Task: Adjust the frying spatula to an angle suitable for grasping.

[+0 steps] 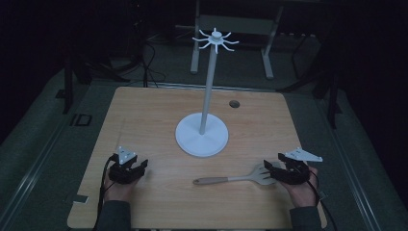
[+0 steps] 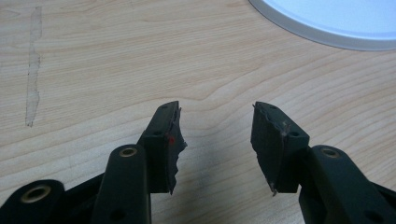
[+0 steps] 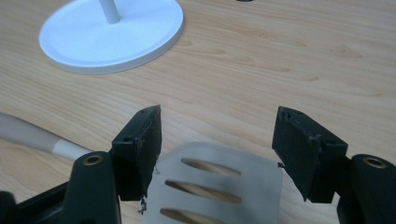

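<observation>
The slotted spatula (image 1: pixel 235 179) lies flat on the wooden table (image 1: pixel 144 120), at about 5 o'clock from the white stand (image 1: pixel 202 134), handle pointing to 9 o'clock. The right gripper (image 3: pixel 217 154) has its jaws apart, either side of the spatula's blade, not pressing it. The left gripper (image 2: pixel 215 149), at 7 o'clock from the stand, has its 2 jaws apart over bare wood.

a pale grey slotted spatula (image 1: pixel 240 178) lies flat on the wooden table (image 1: pixel 144 120), at about five o'clock from the white stand's round base (image 1: pixel 202 139). its light handle points to nine o'clock, its slotted blade to three o'clock.
</observation>
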Motion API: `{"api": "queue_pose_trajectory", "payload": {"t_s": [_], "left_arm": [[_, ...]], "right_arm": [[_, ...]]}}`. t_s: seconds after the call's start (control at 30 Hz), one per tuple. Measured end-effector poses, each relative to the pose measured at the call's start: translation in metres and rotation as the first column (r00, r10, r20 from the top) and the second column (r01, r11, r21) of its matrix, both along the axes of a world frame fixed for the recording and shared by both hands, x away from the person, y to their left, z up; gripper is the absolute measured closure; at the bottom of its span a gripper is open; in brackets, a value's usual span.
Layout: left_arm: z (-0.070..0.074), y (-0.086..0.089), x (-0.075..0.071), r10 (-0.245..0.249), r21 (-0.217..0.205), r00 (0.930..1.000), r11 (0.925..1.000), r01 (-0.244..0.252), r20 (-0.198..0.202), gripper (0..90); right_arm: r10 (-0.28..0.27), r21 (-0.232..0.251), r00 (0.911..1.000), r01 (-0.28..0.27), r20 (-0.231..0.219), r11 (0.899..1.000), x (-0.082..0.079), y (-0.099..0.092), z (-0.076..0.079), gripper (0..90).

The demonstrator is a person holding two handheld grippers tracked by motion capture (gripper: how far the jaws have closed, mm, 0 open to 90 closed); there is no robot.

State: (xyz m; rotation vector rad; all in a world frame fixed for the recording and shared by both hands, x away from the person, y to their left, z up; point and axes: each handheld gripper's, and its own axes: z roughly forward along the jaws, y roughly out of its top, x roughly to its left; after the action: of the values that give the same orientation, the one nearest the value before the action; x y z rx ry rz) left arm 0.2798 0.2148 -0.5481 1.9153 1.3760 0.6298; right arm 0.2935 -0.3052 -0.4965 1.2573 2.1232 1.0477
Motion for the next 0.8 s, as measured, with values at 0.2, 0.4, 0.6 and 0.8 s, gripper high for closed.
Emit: {"api": "queue_pose_trajectory", "payload": {"t_s": [0.2, 0.4, 0.6, 0.8], "left_arm": [[0.001, -0.001, -0.002, -0.007, 0.016, 0.9998, 0.9999, 0.007, 0.019, 51.2], [0.002, 0.000, -0.003, -0.015, 0.020, 0.9995, 0.9997, 0.015, 0.029, 49.8], [0.003, -0.001, -0.006, -0.023, 0.031, 0.9989, 0.9993, 0.021, 0.040, 49.3], [0.002, 0.000, -0.005, -0.027, 0.035, 0.9987, 0.9990, 0.026, 0.043, 48.8]], "right_arm": [[0.061, -0.072, 0.9981, -0.060, 0.005, 0.996, 0.005, 0.013, 0.008, 41.7], [0.125, -0.141, 0.9922, -0.124, -0.004, 0.982, 0.009, 0.027, 0.016, 48.1], [0.176, -0.166, 0.9843, -0.176, -0.015, 0.970, 0.014, 0.037, 0.023, 52.0], [0.217, -0.199, 0.9761, -0.215, -0.011, 0.956, 0.017, 0.047, 0.030, 53.7]]}}
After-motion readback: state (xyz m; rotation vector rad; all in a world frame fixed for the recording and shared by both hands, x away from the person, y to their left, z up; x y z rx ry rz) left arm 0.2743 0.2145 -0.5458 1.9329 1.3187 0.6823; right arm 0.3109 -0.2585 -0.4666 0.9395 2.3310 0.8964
